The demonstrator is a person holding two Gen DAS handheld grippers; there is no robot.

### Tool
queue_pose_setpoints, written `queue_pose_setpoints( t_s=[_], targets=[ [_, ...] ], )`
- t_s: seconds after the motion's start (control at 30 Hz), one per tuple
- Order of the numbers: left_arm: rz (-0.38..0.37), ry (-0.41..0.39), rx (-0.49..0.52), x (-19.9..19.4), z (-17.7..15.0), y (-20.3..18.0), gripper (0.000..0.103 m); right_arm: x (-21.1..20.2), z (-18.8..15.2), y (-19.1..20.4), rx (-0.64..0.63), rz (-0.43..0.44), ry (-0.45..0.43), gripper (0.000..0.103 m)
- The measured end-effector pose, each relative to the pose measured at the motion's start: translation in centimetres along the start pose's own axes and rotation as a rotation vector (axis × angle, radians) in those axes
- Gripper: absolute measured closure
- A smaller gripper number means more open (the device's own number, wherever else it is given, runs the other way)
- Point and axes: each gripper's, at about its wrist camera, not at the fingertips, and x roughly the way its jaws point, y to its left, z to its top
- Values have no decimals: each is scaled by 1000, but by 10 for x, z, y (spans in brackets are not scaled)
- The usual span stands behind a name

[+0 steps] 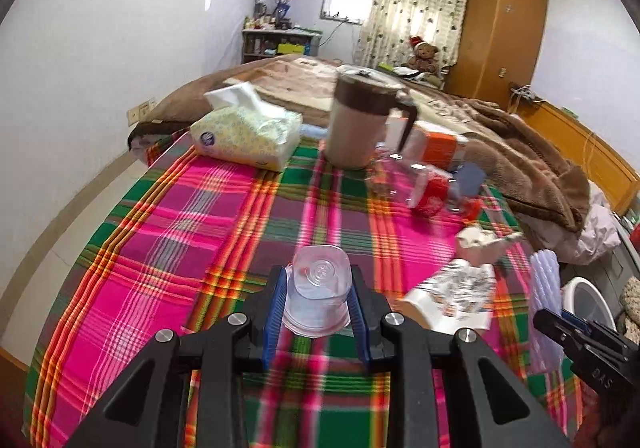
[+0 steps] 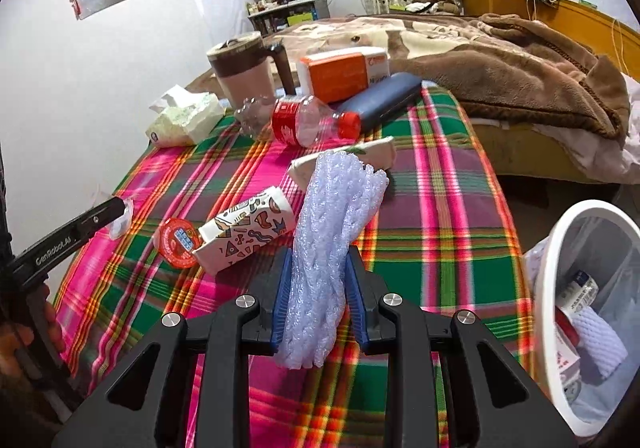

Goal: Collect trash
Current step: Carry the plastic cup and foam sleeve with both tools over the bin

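Both sets of jaws are clamped right now. The left gripper (image 1: 318, 290) pinches a small clear plastic cup (image 1: 316, 294) by its sides, bottom facing forward. The right gripper (image 2: 318, 280) squeezes a white foam net sleeve (image 2: 332, 232), which sticks up past the pads. Both angle downward above the pink and green plaid tablecloth (image 2: 436, 232), and I'd guess they're headed for the white wastebasket (image 2: 560, 268) just off the table's right edge, which already has trash inside.
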Motion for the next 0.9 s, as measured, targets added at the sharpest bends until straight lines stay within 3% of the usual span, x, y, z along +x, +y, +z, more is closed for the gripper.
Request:
queue_pose_setpoints(
  t_s=[0.33,0.9],
  targets=[
    [-34,-55,88,-37,-4,-51,72,-36,-2,-24,20,-17,-64,76],
    [-207,-58,223,-65,-29,-163,72,-86,-11,-87,76,-99,-142,76]
  ],
)
